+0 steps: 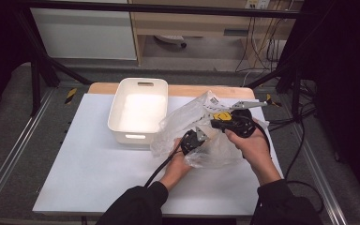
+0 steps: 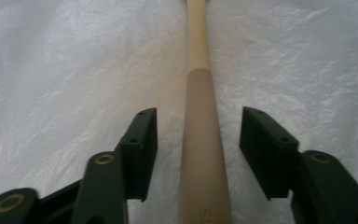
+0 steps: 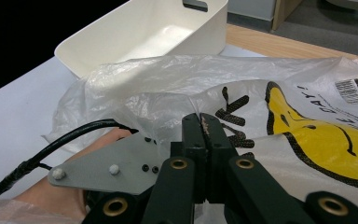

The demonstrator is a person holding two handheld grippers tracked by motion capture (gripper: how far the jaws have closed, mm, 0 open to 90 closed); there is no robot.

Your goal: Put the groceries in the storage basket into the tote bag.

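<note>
1. The plastic bag (image 1: 201, 131) lies on the desk (image 1: 98, 164), at 3 o'clock from the white bin (image 1: 138, 110).
2. Right tongs (image 3: 204, 122) pinch the bag's film shut; it is light, limp and slippery.
3. Left tongs (image 2: 198, 140) stand half open astride a stiff wooden handle (image 2: 203, 154) inside the bag; grip mid-shaft.

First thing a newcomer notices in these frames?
The crumpled plastic bag with a yellow smiley print at mid-table, both grippers working at it. The right gripper has its jaws shut on the bag's film, while the left gripper is inside the bag, jaws apart on either side of a beige wooden handle without touching it. Just left of the bag sits an empty white bin.
</note>
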